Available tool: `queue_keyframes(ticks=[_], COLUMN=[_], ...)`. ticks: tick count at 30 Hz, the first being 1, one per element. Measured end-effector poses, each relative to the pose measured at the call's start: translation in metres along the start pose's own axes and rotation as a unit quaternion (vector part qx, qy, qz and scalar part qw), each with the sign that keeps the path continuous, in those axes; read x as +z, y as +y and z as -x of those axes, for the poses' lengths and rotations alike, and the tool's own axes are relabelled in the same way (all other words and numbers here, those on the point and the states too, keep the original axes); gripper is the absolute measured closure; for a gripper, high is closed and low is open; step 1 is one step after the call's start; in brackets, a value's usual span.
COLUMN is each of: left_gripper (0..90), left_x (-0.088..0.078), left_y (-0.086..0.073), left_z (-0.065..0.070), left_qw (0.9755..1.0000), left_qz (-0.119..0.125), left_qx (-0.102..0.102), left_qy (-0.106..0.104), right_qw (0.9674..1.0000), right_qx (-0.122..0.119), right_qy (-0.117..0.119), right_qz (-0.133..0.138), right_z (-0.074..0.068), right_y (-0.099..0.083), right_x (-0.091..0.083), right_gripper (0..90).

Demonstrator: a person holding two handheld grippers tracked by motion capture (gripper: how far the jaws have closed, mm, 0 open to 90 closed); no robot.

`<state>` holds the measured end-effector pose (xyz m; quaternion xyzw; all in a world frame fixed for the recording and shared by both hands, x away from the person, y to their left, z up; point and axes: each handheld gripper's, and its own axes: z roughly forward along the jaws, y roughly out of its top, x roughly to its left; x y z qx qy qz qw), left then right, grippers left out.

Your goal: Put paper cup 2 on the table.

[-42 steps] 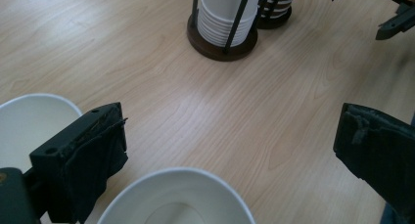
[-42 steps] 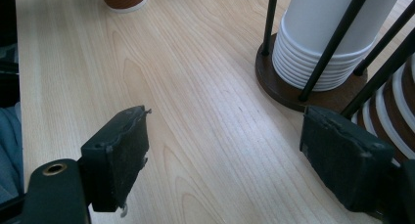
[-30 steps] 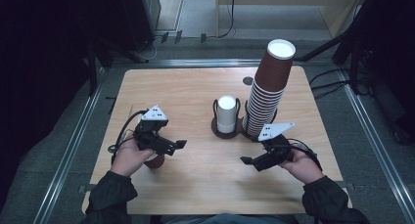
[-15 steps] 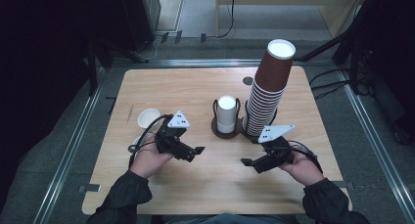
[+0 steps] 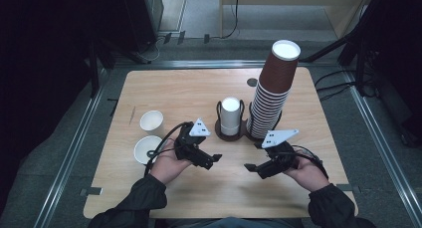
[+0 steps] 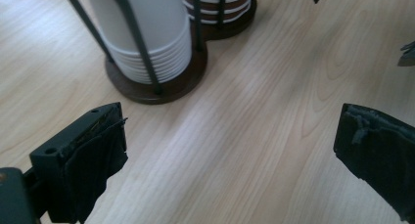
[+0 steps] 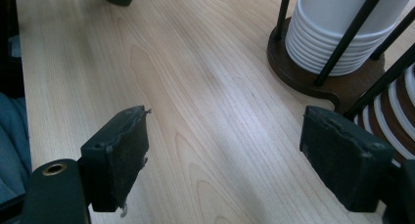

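Both the left gripper [image 5: 215,160] and right gripper [image 5: 250,168] stand with jaws apart, empty, at lower centre. The white cup stack [image 5: 230,116] sits mid-frame in its rack [image 5: 219,124]; approach level and clamp one rim only.

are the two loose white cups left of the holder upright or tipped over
Upright: both white cups show round open mouths facing up on the table in the high view.

The wooden table [image 5: 189,88] is evenly lit from above while the room around it falls into near-black darkness. In the high view the picture is soft and slightly grainy, with faint shadows under the hands and the tall cup stack [image 5: 273,88]. Both gripper views are sharper on the wood grain, show a pale sheen across the tabletop, and blur the black jaws at the bottom edge.
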<state>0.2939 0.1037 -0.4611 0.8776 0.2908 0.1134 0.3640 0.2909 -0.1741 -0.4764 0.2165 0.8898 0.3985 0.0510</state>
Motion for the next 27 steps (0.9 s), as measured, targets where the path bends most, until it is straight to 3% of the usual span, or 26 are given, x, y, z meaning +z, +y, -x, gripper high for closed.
queue_keyframes(ticks=[7, 12, 27], left_gripper=[0.0, 0.0, 0.0], left_x=[0.016, 0.023, 0.033], left_y=[-0.001, -0.003, -0.012], left_z=[0.008, 0.012, 0.009], left_qw=[1.0, 1.0, 0.9998], left_qz=[-0.002, 0.0, -0.01], left_qx=[0.001, 0.005, -0.006], left_qy=[-0.01, -0.005, -0.018], right_qw=[0.9999, 0.9995, 0.9985], right_qx=[-0.016, -0.031, -0.051], right_qy=[-0.004, -0.006, 0.009], right_qz=[-0.006, -0.01, -0.016], right_z=[-0.001, -0.002, -0.001], right_y=[-0.002, -0.004, -0.004], right_x=[0.001, 0.001, 0.009], right_gripper=[18.5, 18.6, 18.6])
